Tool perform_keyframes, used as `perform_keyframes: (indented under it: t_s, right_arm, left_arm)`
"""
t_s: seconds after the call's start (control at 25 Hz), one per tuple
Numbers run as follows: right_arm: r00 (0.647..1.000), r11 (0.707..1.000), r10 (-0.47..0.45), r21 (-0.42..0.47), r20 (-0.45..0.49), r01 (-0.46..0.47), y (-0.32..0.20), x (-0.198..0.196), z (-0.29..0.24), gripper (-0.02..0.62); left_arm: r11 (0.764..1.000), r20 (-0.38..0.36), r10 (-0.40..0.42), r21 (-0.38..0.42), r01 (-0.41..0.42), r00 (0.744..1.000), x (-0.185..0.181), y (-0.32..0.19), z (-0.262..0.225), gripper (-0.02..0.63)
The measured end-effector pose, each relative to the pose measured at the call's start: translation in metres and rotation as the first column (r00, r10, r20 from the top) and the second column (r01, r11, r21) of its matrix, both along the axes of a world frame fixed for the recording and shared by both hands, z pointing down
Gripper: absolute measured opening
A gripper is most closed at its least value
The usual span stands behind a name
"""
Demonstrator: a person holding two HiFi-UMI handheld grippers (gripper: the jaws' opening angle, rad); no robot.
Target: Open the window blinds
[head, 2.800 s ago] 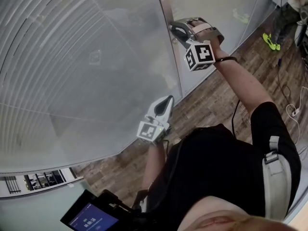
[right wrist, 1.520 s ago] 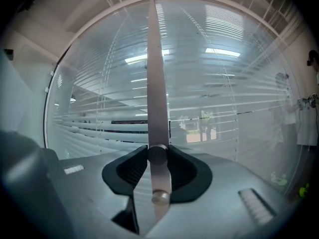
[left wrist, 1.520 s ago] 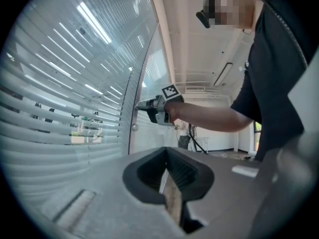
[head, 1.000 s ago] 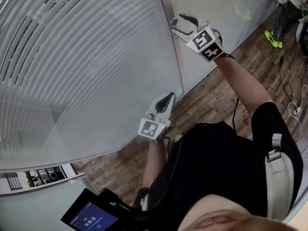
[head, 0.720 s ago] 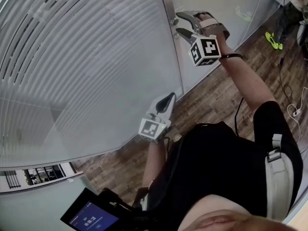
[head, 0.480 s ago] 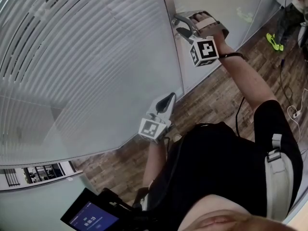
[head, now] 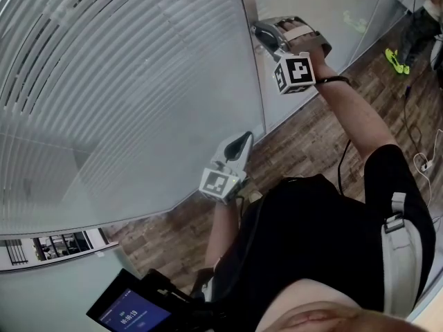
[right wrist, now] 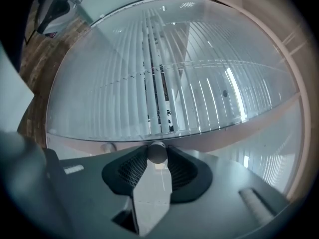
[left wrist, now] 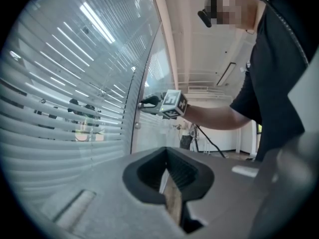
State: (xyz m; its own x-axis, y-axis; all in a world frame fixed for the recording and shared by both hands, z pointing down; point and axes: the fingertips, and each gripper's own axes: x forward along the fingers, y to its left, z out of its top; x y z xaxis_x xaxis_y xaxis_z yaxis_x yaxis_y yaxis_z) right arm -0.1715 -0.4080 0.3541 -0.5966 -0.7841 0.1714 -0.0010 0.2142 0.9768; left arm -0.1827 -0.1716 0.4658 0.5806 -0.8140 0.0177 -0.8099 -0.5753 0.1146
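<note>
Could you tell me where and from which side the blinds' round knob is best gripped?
Best pinch the knob across its round sides, coming straight on from the room side: it sticks out of the frame like a peg. The right hand-held gripper, whose jaws have just been closing, pinches it so.

Blinds (head: 124,81): pale grey-white, thin horiz. stripes. Floor (head: 304,151) along blinds' foot: brown wood-plank pattern. Knob (right wrist: 157,152) by blinds' edge: dull silver. Left gripper (head: 243,138) near blinds: lt grey, black pads; its marker cube (head: 219,183) b&w squares. Shirt (head: 311,241): black.
</note>
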Motion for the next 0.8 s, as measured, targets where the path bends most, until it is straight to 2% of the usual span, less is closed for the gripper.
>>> perform_keyframes:
  t_s: [0.12, 0.28, 0.44, 0.68, 0.8]
  right_arm:
    - [0.992, 0.993, 0.013, -0.115, 0.126, 0.002, 0.0, 0.0, -0.003, 0.129]
    - [0.955, 0.963, 0.057, -0.27, 0.292, 0.025, -0.001, 0.003, -0.008, 0.129]
    - [0.889, 0.916, 0.123, -0.394, 0.44, 0.068, -0.003, 0.005, -0.012, 0.129]
    - [0.772, 0.845, 0.234, -0.516, 0.591, 0.139, -0.006, 0.007, -0.014, 0.129]
    - [0.747, 0.823, 0.254, -0.543, 0.615, 0.167, -0.007, 0.007, -0.012, 0.129]
  left_arm:
    - [1.0, 0.002, 0.002, 0.0, -0.002, 1.0, 0.0, 0.001, 0.0, 0.003]
    - [1.0, -0.001, 0.003, -0.005, -0.003, 1.0, 0.002, 0.0, 0.0, 0.003]
    - [1.0, 0.002, 0.005, -0.004, -0.005, 1.0, 0.003, 0.0, 0.001, 0.003]
    - [1.0, 0.0, 0.012, -0.004, -0.012, 1.0, 0.006, -0.001, 0.002, 0.003]
    - [1.0, -0.001, 0.014, -0.001, -0.014, 1.0, 0.007, 0.0, 0.002, 0.003]
